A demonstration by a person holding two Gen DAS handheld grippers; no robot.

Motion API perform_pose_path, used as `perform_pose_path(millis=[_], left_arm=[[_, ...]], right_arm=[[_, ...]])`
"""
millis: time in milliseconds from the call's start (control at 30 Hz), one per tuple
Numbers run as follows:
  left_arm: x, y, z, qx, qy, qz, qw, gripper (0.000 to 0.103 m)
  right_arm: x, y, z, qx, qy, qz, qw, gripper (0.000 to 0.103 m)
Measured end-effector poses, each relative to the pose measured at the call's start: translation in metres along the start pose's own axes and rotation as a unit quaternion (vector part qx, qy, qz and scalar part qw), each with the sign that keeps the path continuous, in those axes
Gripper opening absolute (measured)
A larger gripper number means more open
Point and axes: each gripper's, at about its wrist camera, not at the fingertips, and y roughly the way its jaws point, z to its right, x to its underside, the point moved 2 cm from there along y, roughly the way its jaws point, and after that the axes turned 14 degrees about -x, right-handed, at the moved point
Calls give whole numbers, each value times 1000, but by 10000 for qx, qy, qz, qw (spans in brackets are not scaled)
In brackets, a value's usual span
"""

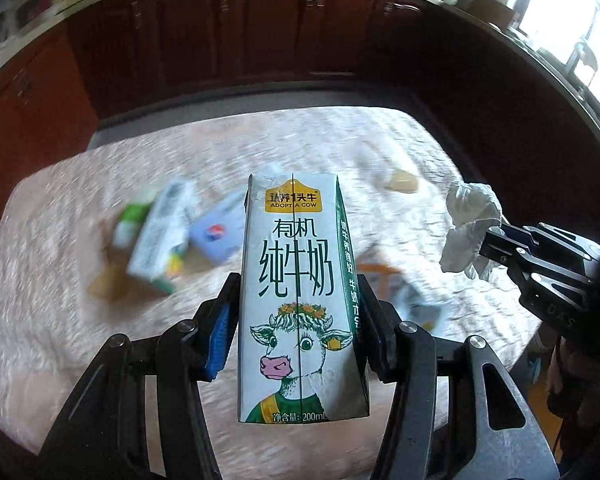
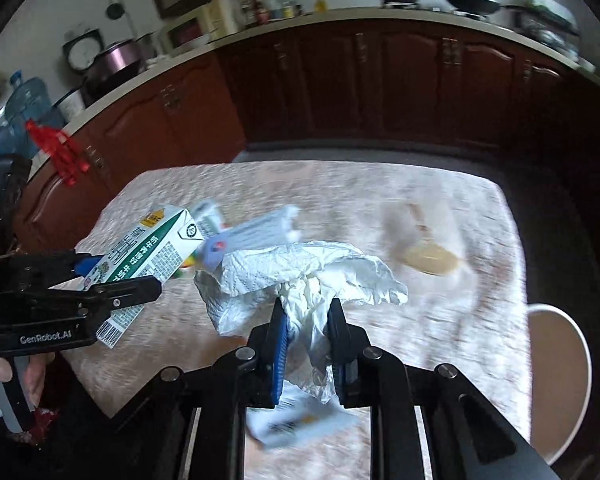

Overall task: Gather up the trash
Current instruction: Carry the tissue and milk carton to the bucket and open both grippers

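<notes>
Gripping an upright milk carton (image 1: 300, 280) above the table (image 1: 60, 240), the left gripper (image 1: 298, 300) clamps its sides; blurred litter, perhaps packets, lies beyond. Right wrist view: the right gripper (image 2: 307, 316) pinches a crumpled tissue (image 2: 300, 268) over that table.

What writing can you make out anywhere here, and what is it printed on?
"ADOPT A COW": yellow badge on the milk carton.
"有机 纯牛奶": carton front.
"净含量: 200mL": carton bottom edge.
"GenRobot.AI": body of the left claw.
Green side text on the carton: too skewed to read.
Other packets on the table: blurred.
</notes>
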Motion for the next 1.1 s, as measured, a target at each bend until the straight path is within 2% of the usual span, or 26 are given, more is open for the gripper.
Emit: perform_pose_path(millis=[333, 700, 800, 1100], left_arm=[[-31, 0, 97, 322, 674, 122, 9971, 52], [-48, 12, 191, 805, 1181, 58, 9897, 52], [-50, 18, 216, 928, 1322, 11, 9869, 52], [-52, 46, 269, 1294, 1494, -226, 9800, 52]], right_arm=[[26, -67, 78, 640, 695, 328, 9950, 18], [66, -124, 161, 1327, 1574, 570, 9769, 18], [76, -134, 183, 1531, 1792, 569, 9702, 18], [108, -137, 237, 1717, 2434, 395, 9538, 18]])
